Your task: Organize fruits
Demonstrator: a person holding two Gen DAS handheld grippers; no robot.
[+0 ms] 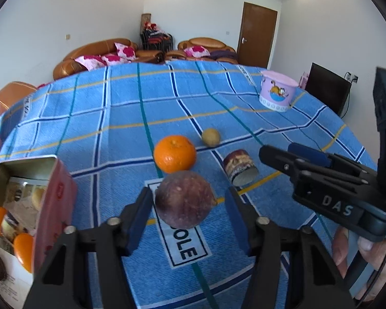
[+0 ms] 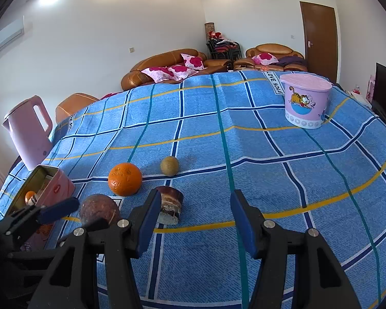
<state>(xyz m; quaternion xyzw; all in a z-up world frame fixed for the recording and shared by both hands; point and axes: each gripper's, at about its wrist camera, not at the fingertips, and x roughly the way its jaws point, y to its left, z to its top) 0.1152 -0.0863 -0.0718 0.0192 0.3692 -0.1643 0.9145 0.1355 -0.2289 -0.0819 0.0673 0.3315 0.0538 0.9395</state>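
Left gripper (image 1: 187, 206) brackets the passion fruit (image 1: 184, 199), unpinched; pink tin (image 1: 56, 193) holds oranges (image 1: 23, 249).

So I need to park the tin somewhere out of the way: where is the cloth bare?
Bare: the wide stretch between the round fruit and the pink bucket, and the cloth right of the cake piece. Crowded: around the orange and open tin.

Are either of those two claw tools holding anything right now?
No. The left gripper brackets the purple fruit, with gaps at both fingers. The right gripper is open over bare cloth.
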